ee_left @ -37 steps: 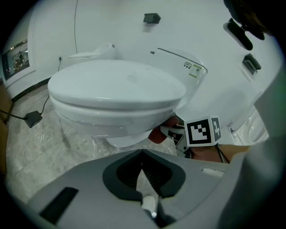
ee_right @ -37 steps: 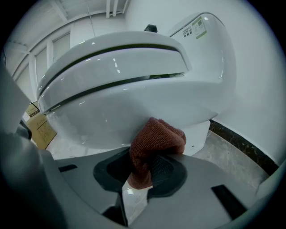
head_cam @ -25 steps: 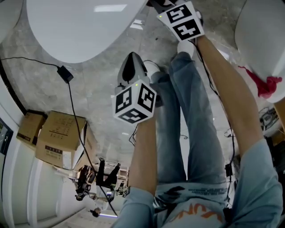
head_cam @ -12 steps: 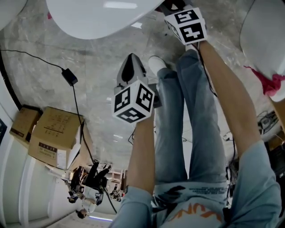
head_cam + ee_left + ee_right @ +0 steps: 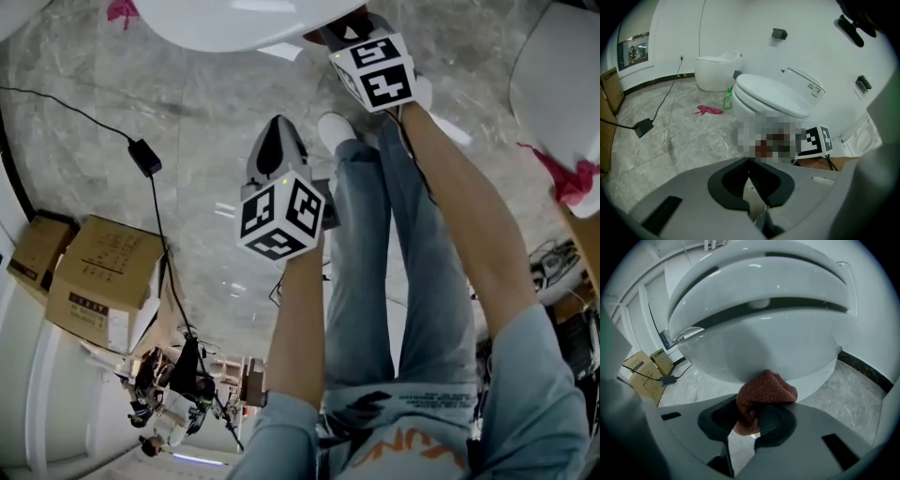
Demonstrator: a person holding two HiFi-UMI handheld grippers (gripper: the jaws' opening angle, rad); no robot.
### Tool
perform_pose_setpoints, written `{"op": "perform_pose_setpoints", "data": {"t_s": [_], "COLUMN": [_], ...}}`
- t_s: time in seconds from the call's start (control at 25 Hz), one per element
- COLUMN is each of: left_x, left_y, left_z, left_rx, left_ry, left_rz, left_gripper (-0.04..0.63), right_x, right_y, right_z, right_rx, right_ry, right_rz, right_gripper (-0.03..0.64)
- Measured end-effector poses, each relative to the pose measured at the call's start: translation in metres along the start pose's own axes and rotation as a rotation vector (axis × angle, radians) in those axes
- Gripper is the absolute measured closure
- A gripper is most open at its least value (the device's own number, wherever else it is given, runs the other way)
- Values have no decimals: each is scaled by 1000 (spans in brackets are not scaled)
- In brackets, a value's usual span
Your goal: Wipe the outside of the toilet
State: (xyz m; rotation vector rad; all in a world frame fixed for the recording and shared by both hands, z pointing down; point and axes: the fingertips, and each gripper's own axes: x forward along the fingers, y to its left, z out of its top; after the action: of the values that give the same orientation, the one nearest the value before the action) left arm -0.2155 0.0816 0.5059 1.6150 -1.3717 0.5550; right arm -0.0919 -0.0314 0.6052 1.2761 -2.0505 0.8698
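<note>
The white toilet (image 5: 764,319) fills the right gripper view, and only its lower edge (image 5: 234,23) shows at the top of the head view. My right gripper (image 5: 750,420) is shut on a rust-brown cloth (image 5: 764,390), which is pressed against the front of the bowl under the rim. In the head view that gripper (image 5: 342,33) sits at the toilet's edge. My left gripper (image 5: 275,141) hangs mid-air over the floor, away from the toilet. Its jaws (image 5: 754,197) stand together with nothing between them. From the left gripper view the toilet (image 5: 773,96) lies ahead.
Cardboard boxes (image 5: 103,281) stand at the left by the wall, with a black cable and adapter (image 5: 145,157) across the marble floor. A second toilet (image 5: 715,72), a green bottle (image 5: 727,99) and a pink rag (image 5: 708,110) lie beyond. Another white fixture (image 5: 562,84) is at the right.
The toilet has slid toward the top of the head view and the boxes have moved left. My right gripper stays at the bowl with the cloth. The left gripper keeps its place.
</note>
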Motion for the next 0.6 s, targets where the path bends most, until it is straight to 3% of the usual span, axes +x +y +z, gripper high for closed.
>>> {"op": "perform_pose_setpoints", "data": {"t_s": [0.24,0.32,0.4,0.6], "left_x": [-4,-4,-3,2], "left_y": [9,7,2,-14], "left_z": [-3,-6,-11,-17], "left_rx": [22,36,51,115], "left_ry": [5,14,27,59], "left_rz": [12,16,16,8], "left_gripper": [603,603,603,603], "right_x": [4,3,0,-10], "right_y": [40,50,57,55], "right_z": [1,4,5,-5], "right_rx": [9,56,103,90], "right_ry": [-18,-47,-71,-78], "right_rz": [78,120,159,202], "right_gripper": [528,528,528,528]}}
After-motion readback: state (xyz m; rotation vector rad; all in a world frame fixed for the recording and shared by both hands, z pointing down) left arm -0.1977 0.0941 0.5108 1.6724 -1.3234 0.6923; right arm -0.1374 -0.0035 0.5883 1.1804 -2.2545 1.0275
